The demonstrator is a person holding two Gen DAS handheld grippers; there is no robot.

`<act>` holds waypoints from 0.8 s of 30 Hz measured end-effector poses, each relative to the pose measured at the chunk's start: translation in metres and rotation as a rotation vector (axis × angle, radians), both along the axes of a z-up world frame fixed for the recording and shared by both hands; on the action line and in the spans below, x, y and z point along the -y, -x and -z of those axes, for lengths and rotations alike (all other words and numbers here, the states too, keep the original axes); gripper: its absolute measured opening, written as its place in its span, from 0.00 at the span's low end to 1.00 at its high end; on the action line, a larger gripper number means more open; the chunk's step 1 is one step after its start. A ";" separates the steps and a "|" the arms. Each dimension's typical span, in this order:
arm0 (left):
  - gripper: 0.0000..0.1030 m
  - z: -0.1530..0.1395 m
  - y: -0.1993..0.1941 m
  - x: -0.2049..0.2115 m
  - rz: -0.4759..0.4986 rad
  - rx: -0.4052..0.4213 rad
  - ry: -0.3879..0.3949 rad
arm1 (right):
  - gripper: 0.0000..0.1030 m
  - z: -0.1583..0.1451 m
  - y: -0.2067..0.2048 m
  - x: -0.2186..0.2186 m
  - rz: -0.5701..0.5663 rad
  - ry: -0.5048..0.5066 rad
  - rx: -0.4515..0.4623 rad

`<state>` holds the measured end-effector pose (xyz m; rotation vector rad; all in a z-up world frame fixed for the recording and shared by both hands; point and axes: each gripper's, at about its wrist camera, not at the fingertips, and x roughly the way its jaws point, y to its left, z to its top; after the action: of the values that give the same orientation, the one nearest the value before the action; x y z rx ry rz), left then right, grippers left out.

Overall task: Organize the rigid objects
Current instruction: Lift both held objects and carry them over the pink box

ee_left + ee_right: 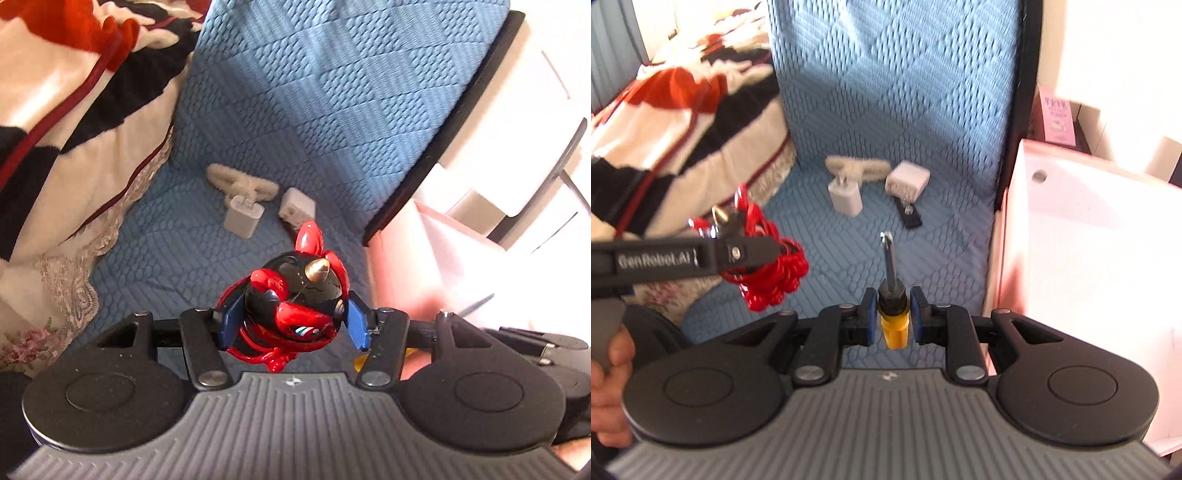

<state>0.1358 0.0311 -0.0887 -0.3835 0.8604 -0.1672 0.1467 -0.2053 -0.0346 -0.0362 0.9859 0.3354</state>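
The left gripper (293, 325) is pinching a glossy red-and-black round plastic toy with a small gold horn (295, 295), its blue pads pressing on either side of the black ball-shaped body, above the near part of the blue quilted mattress cover (314, 92). The toy is looking hard, light and slick; its thin red loops are likely fragile, so the round body is the safer place to grip, though it may be rolling between flat pads.

The right gripper (894, 317) is pressing its jaws together on a small screwdriver with a yellow handle and black collar (893, 314), clamping at the collar, the metal shaft pointing away. It is appearing stiff and light, with the handle offering the surest hold.

Farther off on the cover are lying a white wall charger with prongs (846, 195), a white block adapter (908, 178), a fuzzy beige clip-shaped piece (857, 166) and a small black flat item (909, 214). A pale pink open box (1089, 258) is standing to the right, probably the destination.
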 end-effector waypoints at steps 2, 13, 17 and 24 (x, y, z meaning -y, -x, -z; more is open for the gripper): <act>0.61 -0.010 0.001 0.005 -0.003 0.002 0.014 | 0.22 -0.014 0.000 0.007 0.002 -0.011 0.020; 0.61 -0.079 -0.008 0.058 0.045 0.075 0.002 | 0.22 -0.085 -0.009 0.055 0.035 -0.048 0.135; 0.61 -0.104 -0.014 0.086 0.073 0.111 0.006 | 0.22 -0.104 -0.012 0.076 0.057 -0.059 0.165; 0.61 -0.122 -0.020 0.136 0.116 0.149 0.041 | 0.22 -0.118 -0.015 0.123 0.109 -0.057 0.187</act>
<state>0.1554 -0.1049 0.0332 -0.3548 0.7334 -0.3177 0.1616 -0.3281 0.0835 0.0378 0.7895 0.2547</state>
